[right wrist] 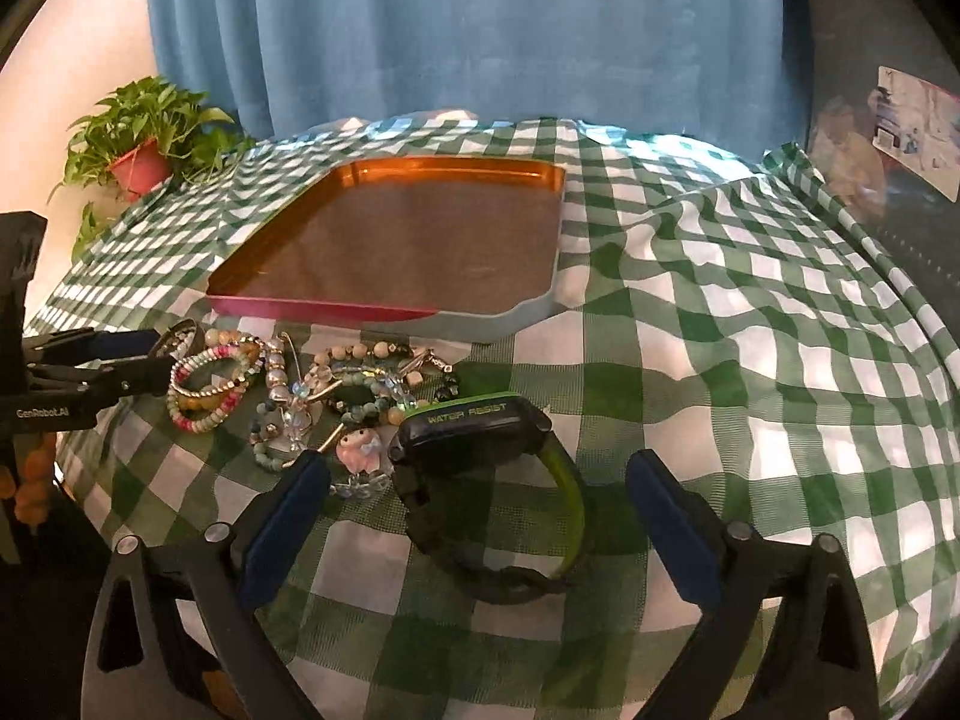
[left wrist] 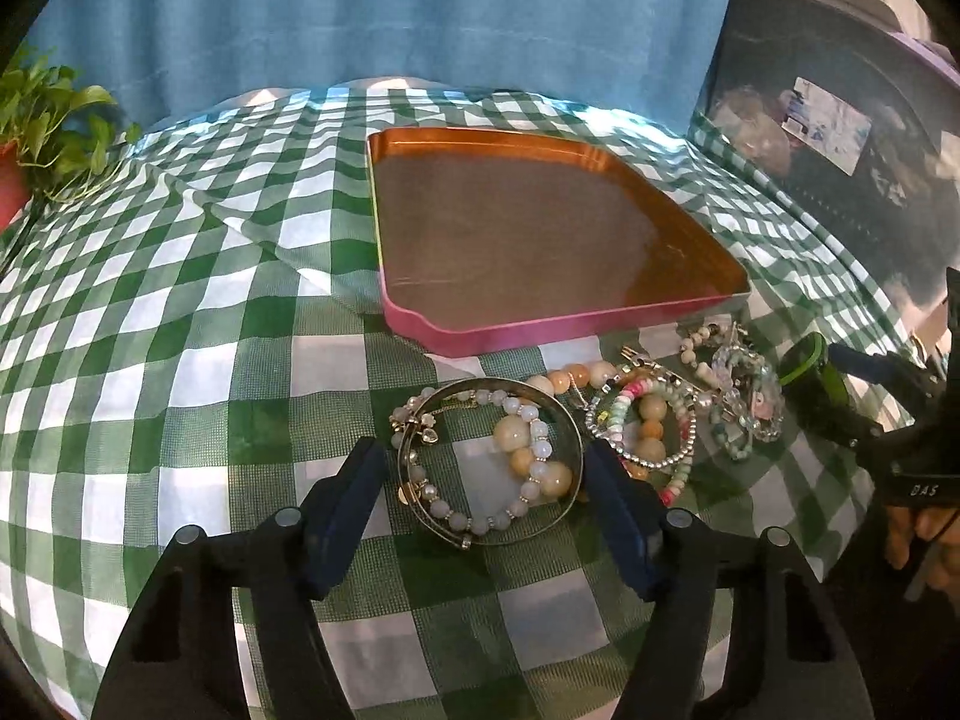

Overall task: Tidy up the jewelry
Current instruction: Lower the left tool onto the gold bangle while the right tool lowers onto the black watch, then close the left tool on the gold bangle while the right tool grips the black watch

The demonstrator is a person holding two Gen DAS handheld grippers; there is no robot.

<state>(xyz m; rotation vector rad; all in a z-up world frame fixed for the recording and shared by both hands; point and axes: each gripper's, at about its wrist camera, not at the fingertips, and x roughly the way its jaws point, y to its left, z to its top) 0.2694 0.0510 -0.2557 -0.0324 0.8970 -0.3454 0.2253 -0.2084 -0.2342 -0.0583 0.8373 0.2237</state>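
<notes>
Surface: a table under a green-and-white checked cloth [left wrist: 180, 312], with a blue curtain [left wrist: 384, 24] behind it.
Tray: a shallow pink-walled tray [left wrist: 510, 339] with a copper-coloured floor, lying on the cloth just behind the jewelry.
Jewelry: a loose heap of beaded bracelets [left wrist: 642, 426] in front of the tray; at its left end a metal bangle [left wrist: 567, 414] lies flat, ringing a pale bead bracelet [left wrist: 528, 480].
Watch: a black and green watch [right wrist: 480, 426] at the right end of the heap, marked WATER RESIST.
Left gripper [left wrist: 487, 468]: jaws spread, straddling the bangle; the right pad sits at its rim, the left just clear.
Right gripper [right wrist: 477, 495]: jaws wide apart around the watch, touching nothing.
Plant: a potted plant [right wrist: 144, 138] at the far left corner.
</notes>
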